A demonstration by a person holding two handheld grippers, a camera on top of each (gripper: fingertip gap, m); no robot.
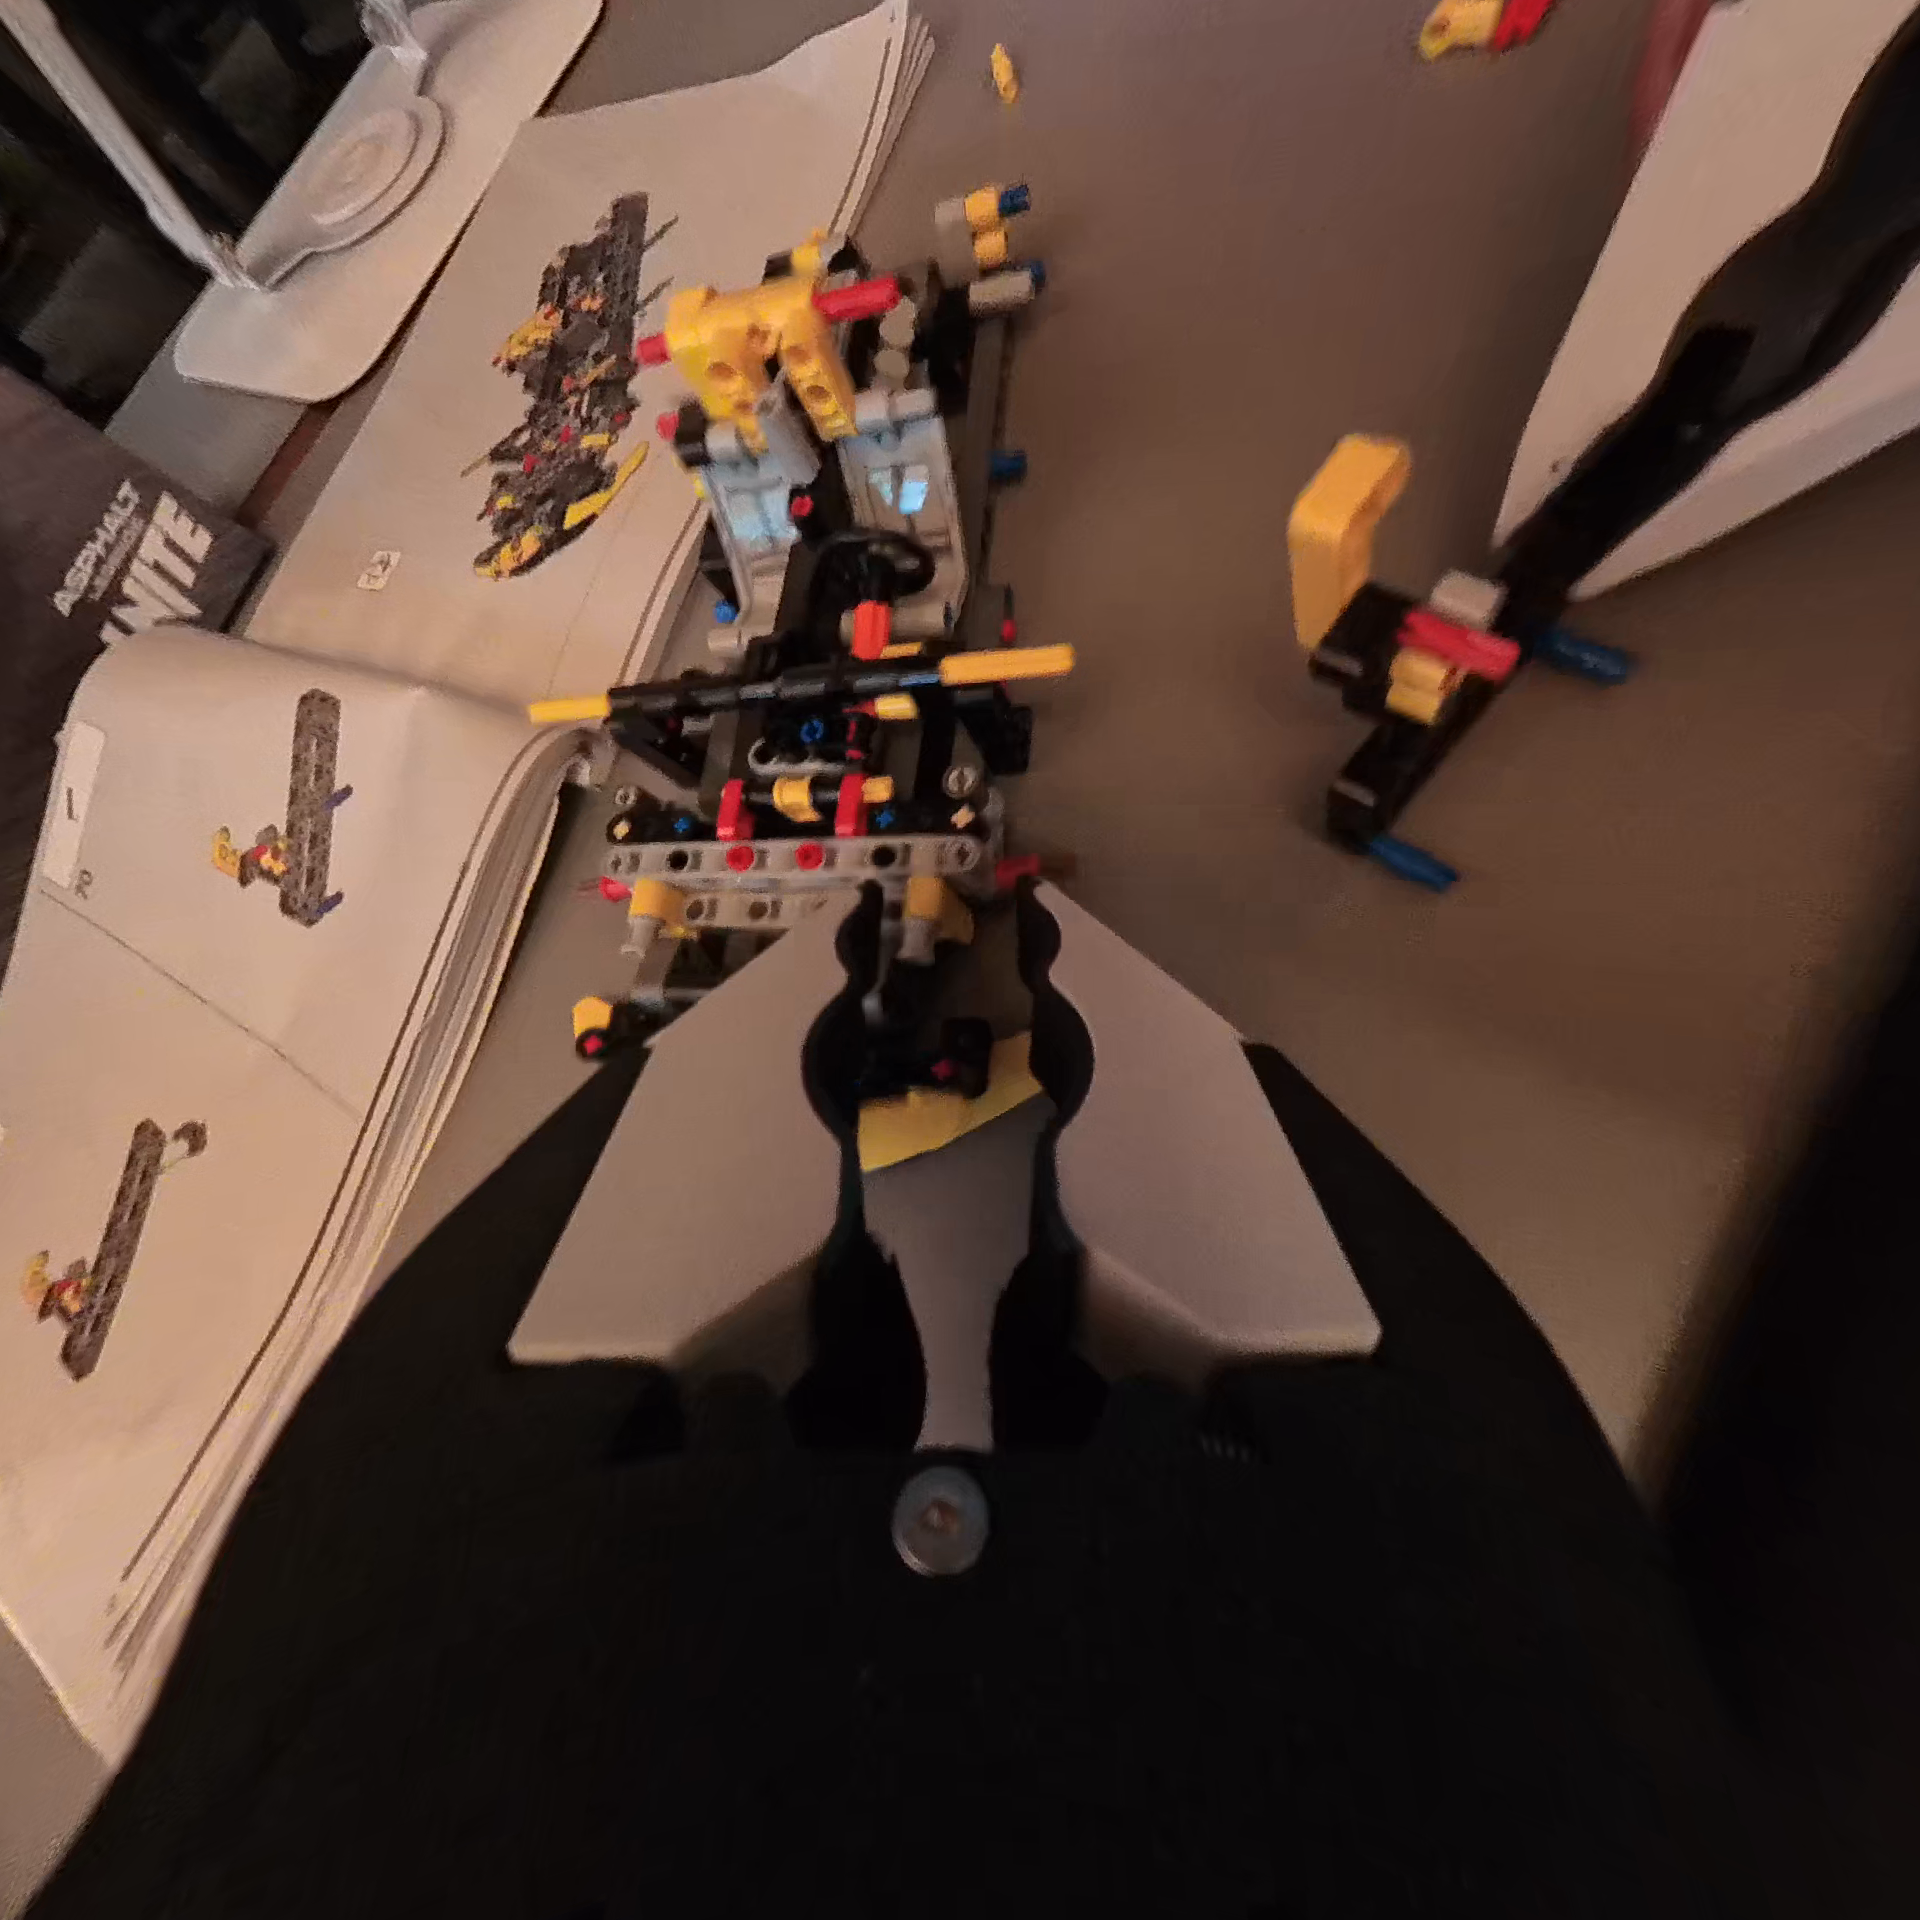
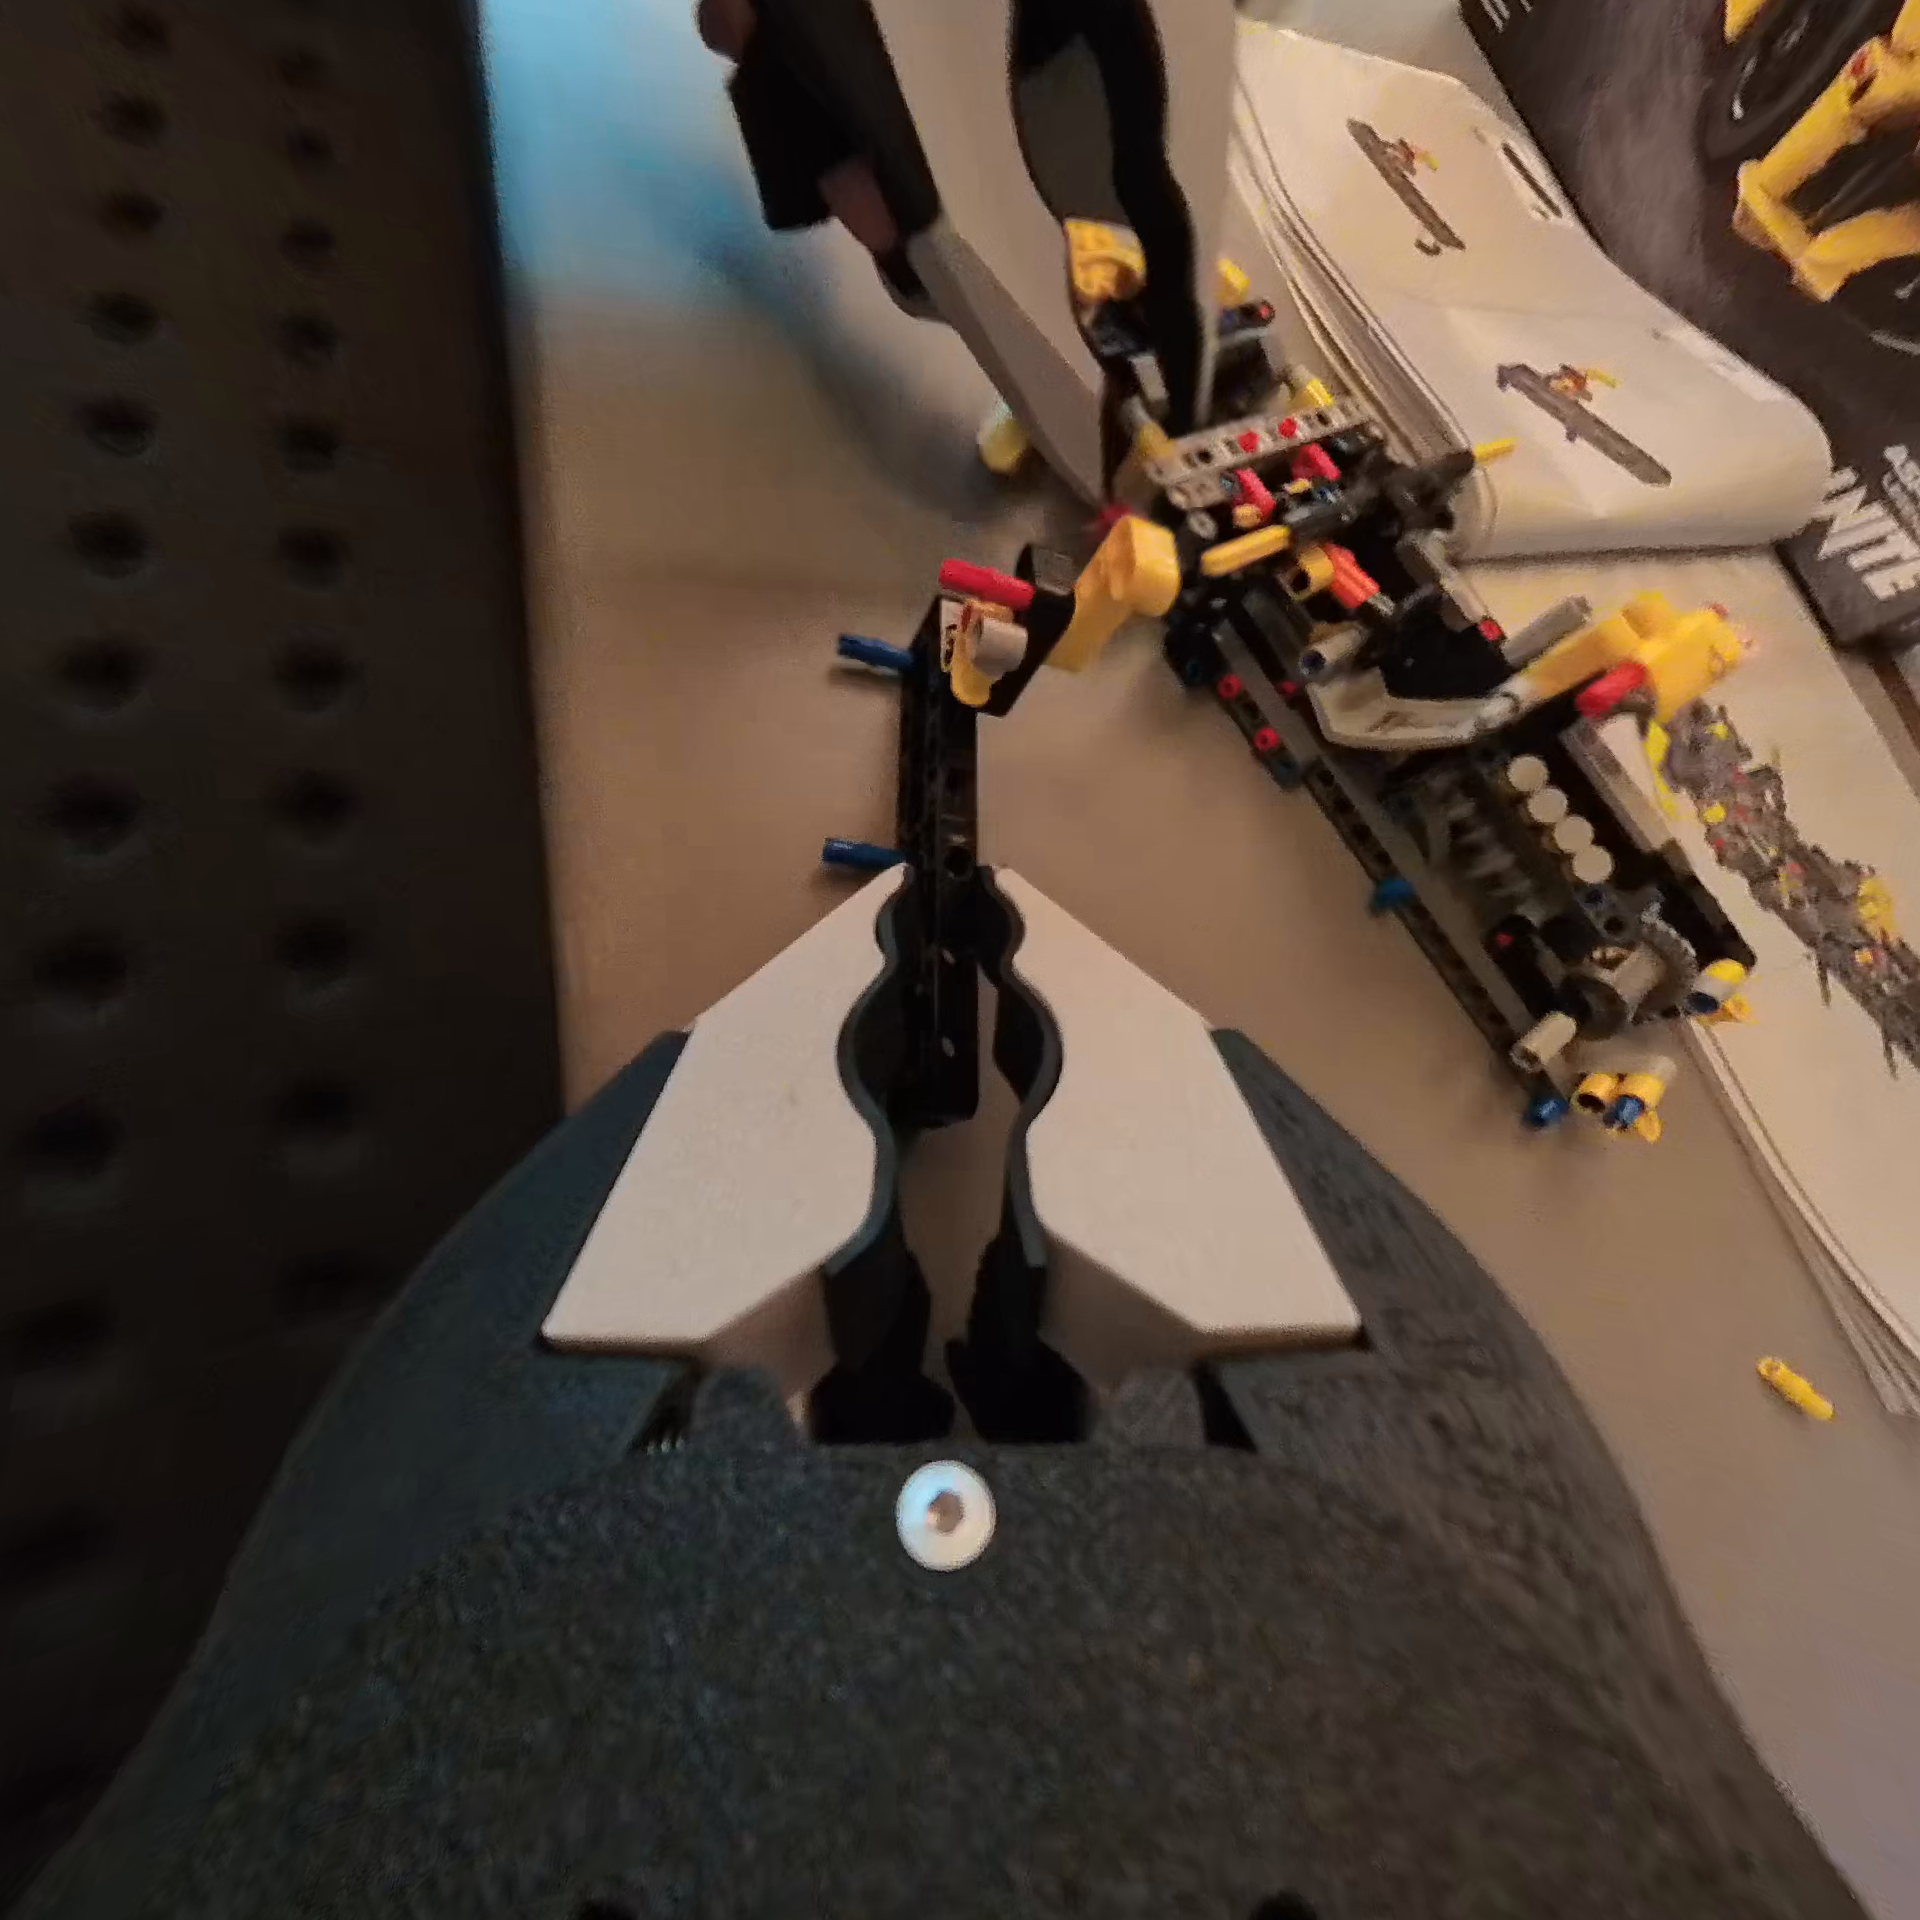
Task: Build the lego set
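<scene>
While both tongs grip, the lot reads near to far:

Right gripper (image 2: 943, 883): pressed together on the black beam (image 2: 943, 831), which runs forward out of its tips; the beam's near end sits deep between the fingers.
Beam's far end: carries a red pin (image 2: 982, 582), a grey piece, a yellow panel (image 2: 1127, 587); two blue pins (image 2: 868, 753) stick out on its left side. The panel reaches just beside the chassis, contact not clear.
Left gripper (image 1: 951, 914): pinching the near end of the chassis (image 1: 821, 665), a yellow and black part caught between its fingers.
Chassis: long black frame with grey beams, red and yellow pins, grey seats (image 1: 831, 488), a yellow block (image 1: 758, 343) at the far end; it stretches straight ahead of the left tips and rests on the table (image 1: 1195, 312).
Manual (image 1: 312, 935): open, left of the chassis, its page edge touching the frame.
Loose yellow pin (image 2: 1792, 1387): on the table, near the manual's edge, well apart from both grippers.
Box (image 2: 1766, 156): dark, beyond the manual.
</scene>
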